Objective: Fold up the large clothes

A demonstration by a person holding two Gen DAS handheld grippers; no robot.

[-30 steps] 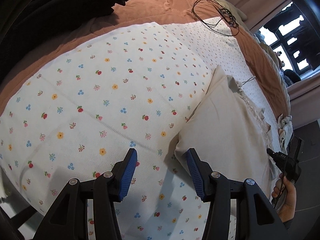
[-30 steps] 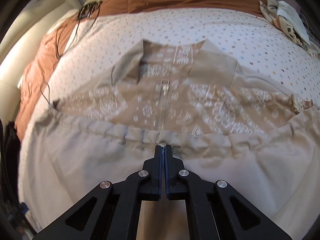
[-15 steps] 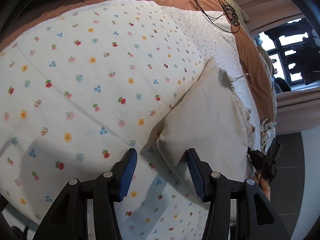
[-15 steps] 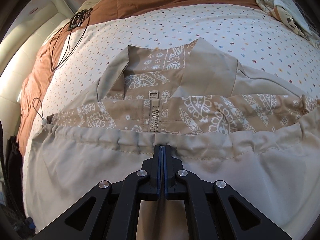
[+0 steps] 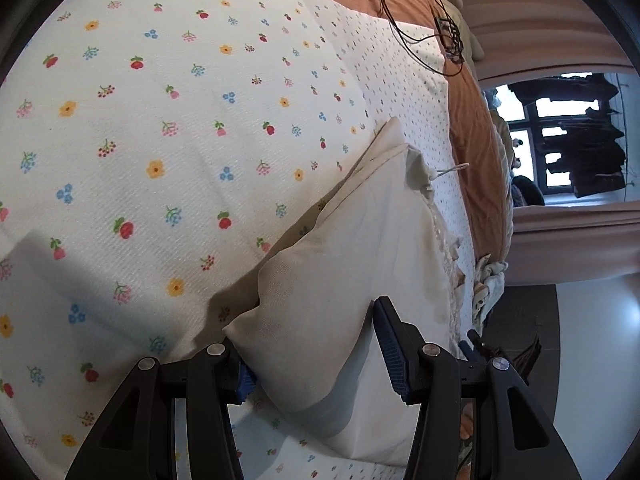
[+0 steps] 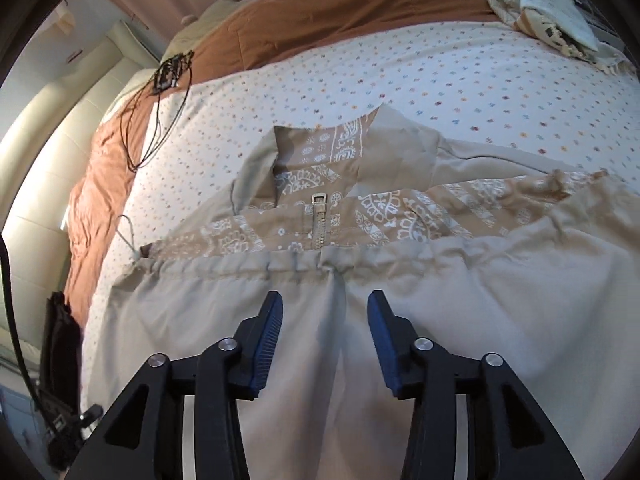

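Beige jacket [image 6: 460, 320] fabric's thin and floppy; your right gripper [image 6: 324, 320] jaws just opened off the hem, left gripper [image 5: 312, 344] gapes around a corner, so pinch there.

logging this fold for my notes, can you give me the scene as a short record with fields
garment: beige zip jacket with paisley lining, hem folded up toward the collar
zipper: closed, pull near the collar
surface: bed with floral sheet over a brown blanket
left gripper: open, a folded corner of the jacket lies between its jaws
right gripper: jaws just opened, hem released, fabric below them
clutter: black cable coiled on the bed's far side
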